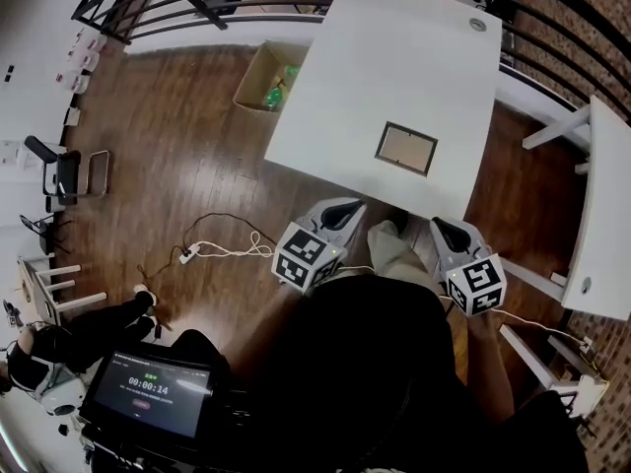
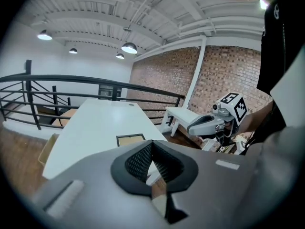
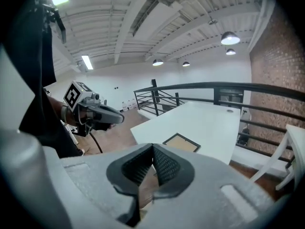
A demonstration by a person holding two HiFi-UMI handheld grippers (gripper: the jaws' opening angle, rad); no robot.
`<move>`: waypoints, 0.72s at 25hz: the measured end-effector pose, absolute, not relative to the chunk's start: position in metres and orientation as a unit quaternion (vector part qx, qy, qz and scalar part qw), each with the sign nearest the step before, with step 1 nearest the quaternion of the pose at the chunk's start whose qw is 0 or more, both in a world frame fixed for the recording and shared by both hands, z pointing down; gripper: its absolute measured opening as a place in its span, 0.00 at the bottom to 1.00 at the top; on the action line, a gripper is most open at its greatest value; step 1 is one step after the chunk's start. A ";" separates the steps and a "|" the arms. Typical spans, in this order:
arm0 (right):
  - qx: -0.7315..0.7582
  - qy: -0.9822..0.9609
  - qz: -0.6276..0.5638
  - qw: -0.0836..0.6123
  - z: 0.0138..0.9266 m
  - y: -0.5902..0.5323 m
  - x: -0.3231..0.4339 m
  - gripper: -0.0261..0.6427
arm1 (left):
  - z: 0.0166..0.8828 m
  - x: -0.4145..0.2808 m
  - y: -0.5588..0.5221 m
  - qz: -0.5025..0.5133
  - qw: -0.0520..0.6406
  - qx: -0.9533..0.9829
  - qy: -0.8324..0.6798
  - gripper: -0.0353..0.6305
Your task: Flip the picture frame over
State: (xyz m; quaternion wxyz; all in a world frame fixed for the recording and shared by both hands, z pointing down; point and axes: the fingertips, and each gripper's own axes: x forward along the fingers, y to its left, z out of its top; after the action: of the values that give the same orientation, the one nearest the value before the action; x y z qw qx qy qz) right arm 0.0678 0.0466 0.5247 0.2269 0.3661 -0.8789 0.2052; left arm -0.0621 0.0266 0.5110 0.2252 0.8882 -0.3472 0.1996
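1. Dark clothing of the person (image 1: 365, 363) fills the lower part of the head view, nearest the camera. Both claws project from it toward the surface.
2. Left claw (image 1: 347, 208): the pads are pressed together. The left gripper view shows nothing between them.
3. Right claw (image 1: 442, 228): the pads are likewise together and empty, as the right gripper view shows.
4. Both claws hang over the wooden floor (image 1: 197, 156), short of the near edge of the white surface (image 1: 394, 57). Neither touches anything.
5. The picture frame (image 1: 405, 148) lies flat on the surface, close to its near edge. A dark border surrounds a tan panel. Whether that panel is the front or the backing cannot be told.
6. The frame lies ahead of the claws and well apart from both. It sits on a line running between them, somewhat nearer the right claw. In each gripper view it appears just above the closed pads, so each claw points roughly at it.
7. Judgement: the frame's position near the edge keeps it within reach from the standing position.
8. Judgement: the paired stance, one claw to each side, suits an approach on two opposite edges of the frame.
9. Judgement: the flip is not yet begun. Each claw must part before it can take an edge. A frame lying flat offers little to grip, so one edge probably has to be raised first.
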 end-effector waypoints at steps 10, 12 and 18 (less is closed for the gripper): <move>0.348 -0.906 0.134 0.198 0.470 0.183 0.035 0.03 | 0.458 -0.069 0.157 0.112 0.207 0.893 -0.383 0.08; 0.346 -0.909 0.125 0.196 0.464 0.210 0.032 0.03 | 0.449 -0.070 0.180 0.100 0.204 0.892 -0.391 0.08; 0.359 -0.908 0.117 0.183 0.442 0.274 0.039 0.03 | 0.421 -0.051 0.240 0.071 0.196 0.897 -0.389 0.08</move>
State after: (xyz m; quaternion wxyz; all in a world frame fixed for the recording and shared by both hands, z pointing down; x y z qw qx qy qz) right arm 0.0392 0.2742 0.4424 0.1829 0.3586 -0.9080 0.1167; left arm -0.0508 0.2404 0.4211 0.1959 0.8974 -0.3890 0.0713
